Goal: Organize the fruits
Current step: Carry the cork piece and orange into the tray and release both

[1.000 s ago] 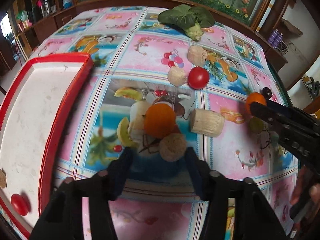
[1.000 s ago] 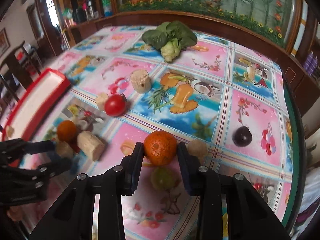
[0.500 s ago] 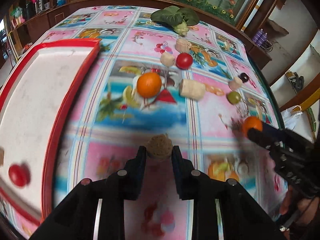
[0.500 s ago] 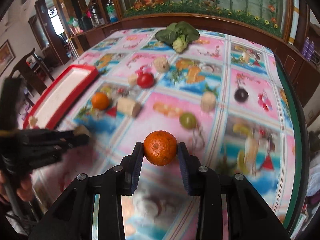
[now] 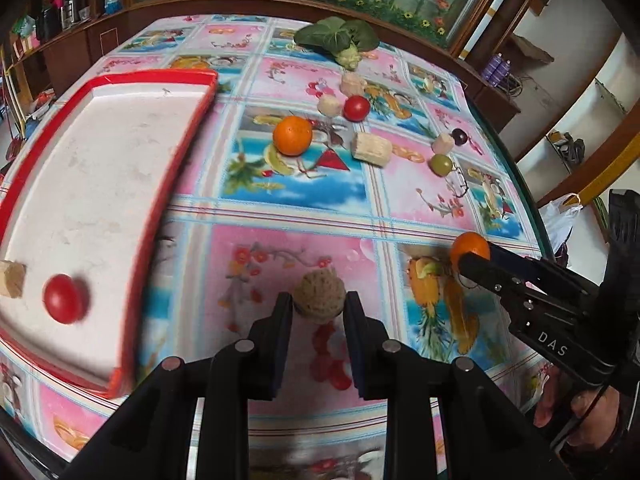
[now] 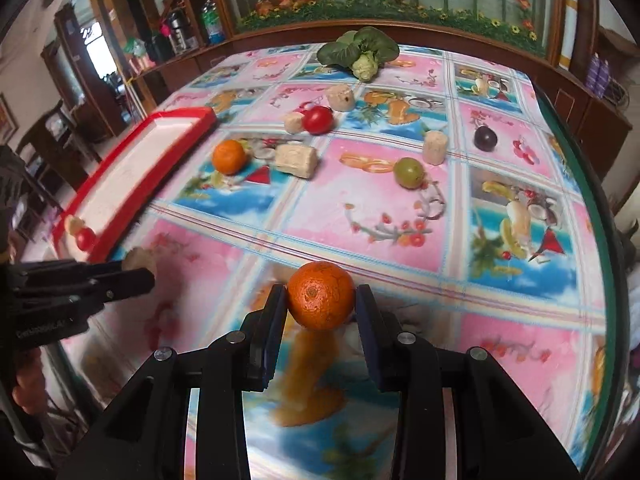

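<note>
My left claw pinches a rough tan ball; my right claw grips an orange, both lifted off the table. Carrying step, I judge. Left of both claws: red-rimmed tray holding a tomato and a tan chunk. Next: swing over the rim, lower, release. Right claw's body reads "DAS"; the left's lettering is illegible.

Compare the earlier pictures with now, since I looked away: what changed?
The left gripper closed on the tan round piece and lifted it off the cloth, toward the red tray. The right gripper carried its orange back too. The fruit left on the table stayed put.
</note>
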Available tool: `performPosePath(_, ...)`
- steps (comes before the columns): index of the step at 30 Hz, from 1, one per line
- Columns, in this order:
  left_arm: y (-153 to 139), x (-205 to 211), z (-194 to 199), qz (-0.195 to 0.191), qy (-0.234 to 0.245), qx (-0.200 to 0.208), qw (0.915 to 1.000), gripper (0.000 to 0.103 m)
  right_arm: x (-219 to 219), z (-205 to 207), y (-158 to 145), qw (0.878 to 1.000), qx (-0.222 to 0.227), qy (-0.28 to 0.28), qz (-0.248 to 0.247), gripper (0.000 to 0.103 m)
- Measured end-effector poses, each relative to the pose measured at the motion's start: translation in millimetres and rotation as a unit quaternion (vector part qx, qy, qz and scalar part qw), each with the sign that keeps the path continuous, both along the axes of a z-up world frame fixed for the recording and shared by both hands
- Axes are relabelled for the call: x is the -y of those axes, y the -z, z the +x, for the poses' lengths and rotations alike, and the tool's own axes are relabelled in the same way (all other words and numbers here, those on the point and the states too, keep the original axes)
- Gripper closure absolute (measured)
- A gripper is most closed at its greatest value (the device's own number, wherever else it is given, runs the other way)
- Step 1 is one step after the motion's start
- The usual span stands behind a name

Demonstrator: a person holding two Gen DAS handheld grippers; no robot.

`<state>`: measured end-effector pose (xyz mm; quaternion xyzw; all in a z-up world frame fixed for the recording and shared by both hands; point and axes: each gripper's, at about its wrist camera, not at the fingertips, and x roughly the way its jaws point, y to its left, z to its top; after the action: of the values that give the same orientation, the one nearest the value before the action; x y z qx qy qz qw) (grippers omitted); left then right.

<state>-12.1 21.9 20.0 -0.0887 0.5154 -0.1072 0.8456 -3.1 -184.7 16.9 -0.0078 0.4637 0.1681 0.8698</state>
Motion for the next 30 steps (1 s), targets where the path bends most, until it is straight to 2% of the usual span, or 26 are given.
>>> performPosePath(8,-16.3,-43.3,-0.4,-0.007,-0.009,0.022,0.9997,0.074,-53.4,2.5,-16.6,1.000,0.010,-0.012,0.004,0.069)
performPosePath(16,-23.0,-110.3,5.3,-0.002,-0.063,0.031,0.9975,0.074,-121.2,11.1,-27.6,0.998,0.014,-0.059,0.011,0.069)
performPosePath(24,-15.8,-173.3,14.2,0.022,-0.123,0.027,0.9918,0.074,-195.1,22.1,-30.8,0.992,0.013,-0.121,0.029,0.069)
performPosePath(30,-2.5,-199.5,27.4,0.032,-0.147,0.013,0.9885,0.074,-245.5,34.1,-14.2,0.987,-0.007,-0.155,0.034,0.069)
